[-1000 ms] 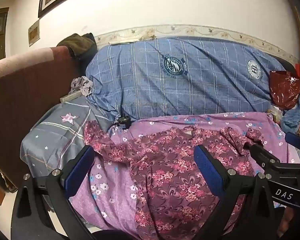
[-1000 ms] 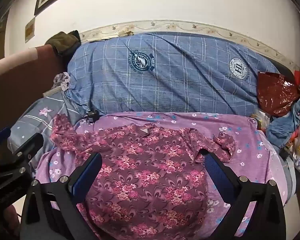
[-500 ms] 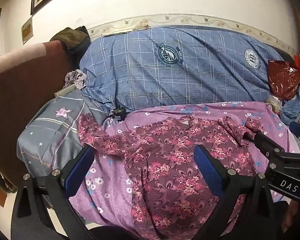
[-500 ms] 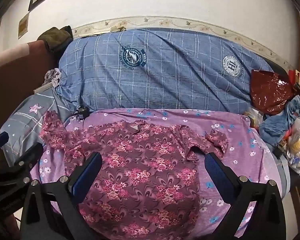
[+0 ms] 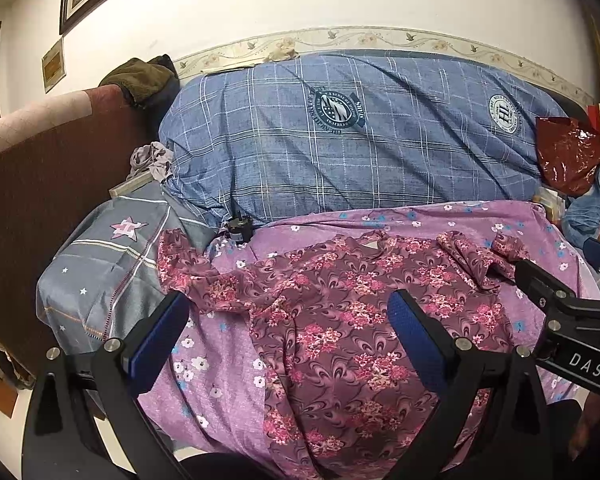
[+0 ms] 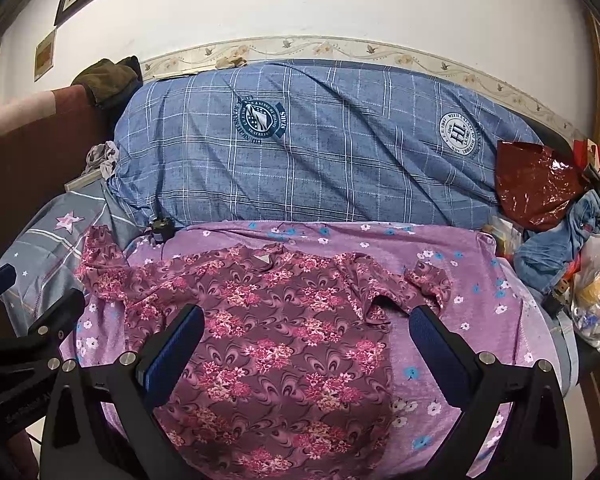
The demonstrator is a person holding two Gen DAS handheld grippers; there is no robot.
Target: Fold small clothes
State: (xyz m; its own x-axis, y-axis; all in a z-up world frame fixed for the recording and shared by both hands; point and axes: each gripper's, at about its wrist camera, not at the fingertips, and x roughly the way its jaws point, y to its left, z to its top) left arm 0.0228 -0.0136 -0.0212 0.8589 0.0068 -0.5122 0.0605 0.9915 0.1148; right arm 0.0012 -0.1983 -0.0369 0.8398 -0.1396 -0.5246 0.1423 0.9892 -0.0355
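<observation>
Blouse, maroon floral cotton (image 5: 340,320), spread flat on purple flowered sheet (image 6: 480,280) for folding; left gripper (image 5: 288,332) and right gripper (image 6: 306,340) above it, fingers wide, empty.

We can't see the floral shirt's (image 5: 340,320) near hem, it's cut off behind the gripper frames, and the blue quilt's (image 6: 320,152) badge lettering's too small to read.

The shirt (image 6: 276,344) is dark purple with pink flowers. The sheet (image 6: 460,280) under it is light purple with small white and blue flowers. The big pillow (image 6: 320,152) is blue with white lines and 2 round badges. The small pillow (image 5: 100,272) is grey with stars. The bag (image 6: 536,184) is shiny red.
</observation>
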